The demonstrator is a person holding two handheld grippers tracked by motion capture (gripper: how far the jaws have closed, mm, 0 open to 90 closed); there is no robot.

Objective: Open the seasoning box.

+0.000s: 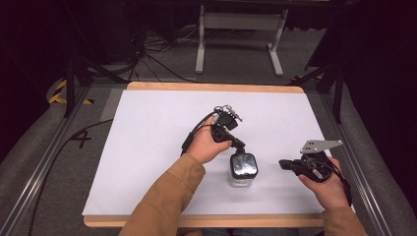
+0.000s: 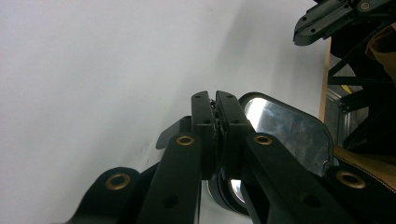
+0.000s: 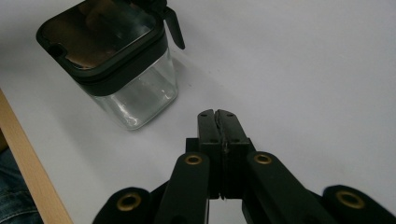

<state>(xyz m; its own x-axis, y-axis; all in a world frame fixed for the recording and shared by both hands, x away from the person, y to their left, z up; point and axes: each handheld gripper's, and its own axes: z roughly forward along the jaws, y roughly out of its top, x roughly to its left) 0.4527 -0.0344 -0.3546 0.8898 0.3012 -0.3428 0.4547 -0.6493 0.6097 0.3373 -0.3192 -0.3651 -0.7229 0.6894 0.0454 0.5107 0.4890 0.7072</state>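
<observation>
A clear square glass jar [image 1: 242, 167] with a black lid stands on the white table [image 1: 147, 147], near its front edge. My left gripper [image 1: 240, 146] reaches down to the jar's far side, jaws shut. In the left gripper view its tips [image 2: 215, 95] are pressed together just beside the shiny lid [image 2: 285, 126], with a small black tab [image 2: 170, 133] jutting out past them. Whether they pinch anything I cannot tell. My right gripper [image 1: 282, 163] hovers to the right of the jar, shut and empty. Its own tips [image 3: 217, 112] point at bare table below the jar [image 3: 116, 60].
The table's wooden front edge [image 1: 206, 221] runs close behind the jar, as the right gripper view shows [image 3: 23, 154]. A white metal stand [image 1: 241, 22] and cables lie on the floor beyond the table. The right gripper [image 2: 322, 21] shows at the top right of the left gripper view.
</observation>
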